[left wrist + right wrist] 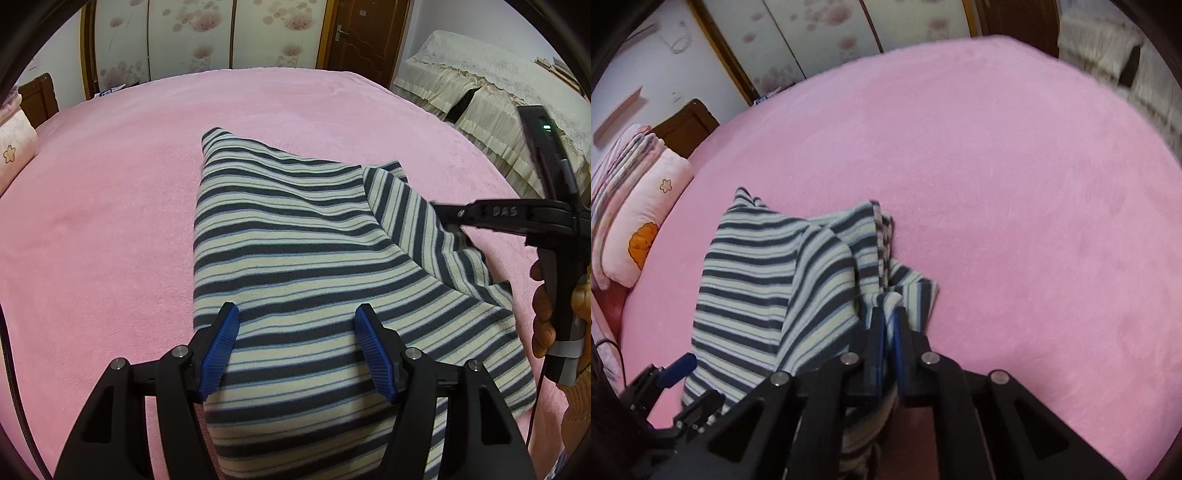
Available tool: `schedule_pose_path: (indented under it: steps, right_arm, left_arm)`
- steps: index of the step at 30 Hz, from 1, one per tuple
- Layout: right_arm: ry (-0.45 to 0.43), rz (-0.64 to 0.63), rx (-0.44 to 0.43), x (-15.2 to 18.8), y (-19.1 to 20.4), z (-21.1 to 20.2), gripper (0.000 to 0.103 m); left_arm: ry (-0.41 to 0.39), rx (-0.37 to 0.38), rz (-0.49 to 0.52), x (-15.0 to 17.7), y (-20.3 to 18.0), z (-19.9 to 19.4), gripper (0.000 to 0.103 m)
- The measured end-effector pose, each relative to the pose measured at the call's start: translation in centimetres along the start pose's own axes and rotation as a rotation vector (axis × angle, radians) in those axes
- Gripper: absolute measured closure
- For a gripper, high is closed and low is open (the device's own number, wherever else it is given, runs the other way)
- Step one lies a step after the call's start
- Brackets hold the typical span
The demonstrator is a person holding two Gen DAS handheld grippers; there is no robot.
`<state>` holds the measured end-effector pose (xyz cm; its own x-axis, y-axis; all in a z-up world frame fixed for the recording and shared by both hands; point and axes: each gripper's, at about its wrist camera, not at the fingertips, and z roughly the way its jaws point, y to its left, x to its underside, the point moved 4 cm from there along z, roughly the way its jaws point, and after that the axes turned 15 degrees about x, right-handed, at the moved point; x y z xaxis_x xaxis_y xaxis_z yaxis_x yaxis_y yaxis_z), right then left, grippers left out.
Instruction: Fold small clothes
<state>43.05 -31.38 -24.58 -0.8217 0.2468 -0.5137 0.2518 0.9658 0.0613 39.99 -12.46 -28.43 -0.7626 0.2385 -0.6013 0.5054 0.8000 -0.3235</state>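
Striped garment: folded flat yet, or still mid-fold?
Mid-fold. The striped garment lies partly doubled on the pink bedspread, one flap pinched and lifted by the right gripper; edges bunched, not squared.

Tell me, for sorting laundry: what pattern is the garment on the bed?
Dark grey and cream stripes with thin blue lines; clearest in the left wrist view.

Soft even indoor light; fisheye bending at edges; right view blurred.

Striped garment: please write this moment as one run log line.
striped garment: partly folded on pink bed cover | left tool: open above it | right tool: shut on its edge
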Motion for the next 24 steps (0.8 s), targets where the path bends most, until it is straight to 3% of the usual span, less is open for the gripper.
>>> schedule_pose_path:
  steps: [3,9,14,18,21,24]
  right_arm:
    - [-0.003,0.109,-0.031,0.3,-2.5,0.1,0.099]
    - [0.036,0.151,-0.04,1.5,-3.3,1.6,0.097]
    - [0.0,0.237,-0.064,1.2,-4.5,-0.8,0.093]
    - [-0.056,0.166,-0.108,1.5,-2.1,-4.6,0.092]
    - [-0.072,0.064,-0.151,2.5,1.9,-6.9,0.092]
    - [-0.071,-0.051,-0.127,4.3,5.8,-7.3,0.092]
  left_arm:
    - [0.004,0.0,0.006,0.2,-0.1,0.1,0.039]
    - [0.014,-0.021,0.039,0.7,-0.4,0.1,0.039]
    - [0.018,-0.009,0.031,0.7,-0.6,-0.6,0.039]
    - [-0.013,0.028,0.019,0.5,-1.4,-2.1,0.039]
    - [-0.035,0.048,0.039,0.5,-2.4,-3.1,0.039]
    - [-0.011,0.037,0.072,1.2,-3.0,-2.9,0.039]
